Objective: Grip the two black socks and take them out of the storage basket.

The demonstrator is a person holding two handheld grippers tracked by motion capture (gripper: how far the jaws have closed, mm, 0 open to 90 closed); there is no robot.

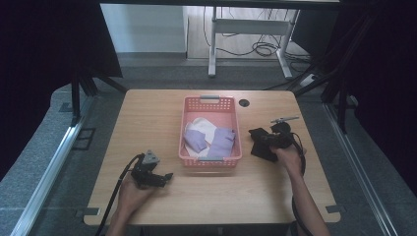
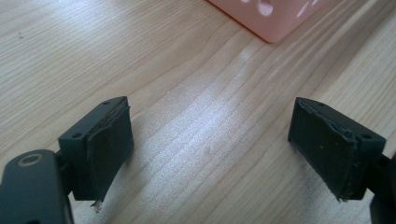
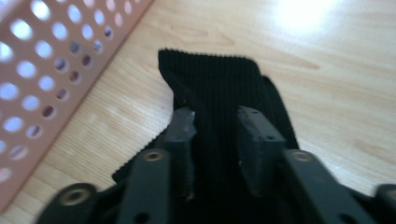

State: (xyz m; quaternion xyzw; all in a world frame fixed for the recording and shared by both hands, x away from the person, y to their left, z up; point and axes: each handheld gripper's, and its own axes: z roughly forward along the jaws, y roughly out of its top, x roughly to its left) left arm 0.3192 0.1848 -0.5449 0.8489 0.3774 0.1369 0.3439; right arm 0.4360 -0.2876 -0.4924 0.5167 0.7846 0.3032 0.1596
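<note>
A black ribbed sock lies on the wooden table just right of a pink perforated basket. My right gripper is shut on the sock's near part, with fabric bunched between the jaws. In the high view the right gripper sits over the sock. My left gripper rests low over bare table at the front left. Its jaws stand wide apart with nothing between them. In the basket lie two purple cloths and a white one.
A corner of the basket shows ahead of the left gripper, and its holed wall runs along the left of the sock. A dark round cable hole sits near the table's far edge. Black curtains and a desk frame stand beyond.
</note>
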